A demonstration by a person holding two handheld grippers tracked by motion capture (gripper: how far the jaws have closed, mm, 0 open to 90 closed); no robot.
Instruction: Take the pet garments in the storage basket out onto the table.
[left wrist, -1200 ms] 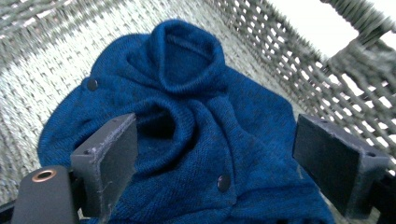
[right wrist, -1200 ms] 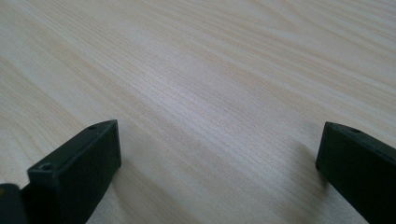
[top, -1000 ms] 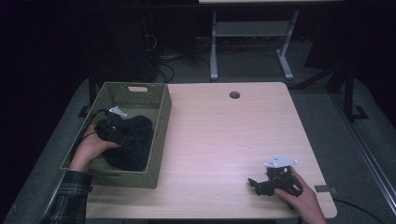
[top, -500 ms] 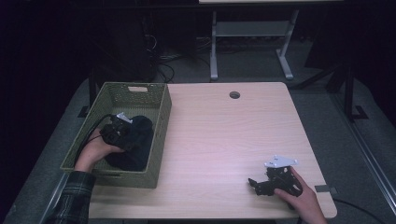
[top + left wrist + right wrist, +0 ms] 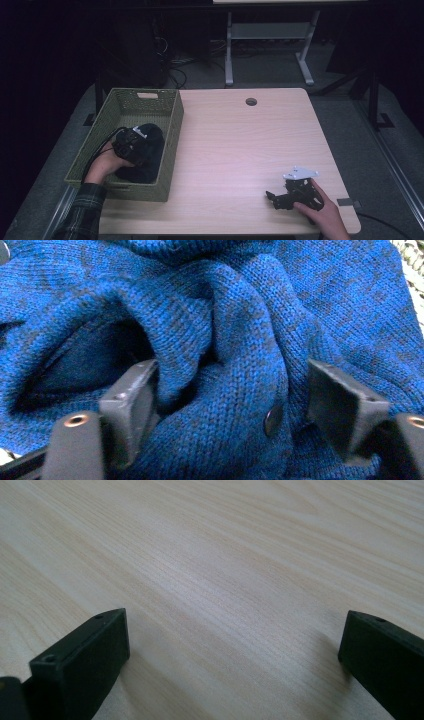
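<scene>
Left hand-held gripper (image 5: 220, 405), jaws wide, straddles a blue knitted garment's (image 5: 240, 315) fold inside a green woven basket (image 5: 170, 125); closing likely follows.

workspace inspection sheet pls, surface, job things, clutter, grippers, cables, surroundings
surface: light wood table, round hole near the far edge, bare apart from the items below.
job's things: green woven basket at the table's left; blue knitted garment with a dark button bunched inside it.
clutter: nothing seen.
grippers: left gripper open, jaws astride a fold of the garment in the basket; right gripper open, resting low on the table near its right corner, nothing between its jaws.
cables: a black cable trails from the left gripper over the basket; more cables on the floor behind.
surroundings: dark room, grey floor, white frame legs beyond the table.
</scene>
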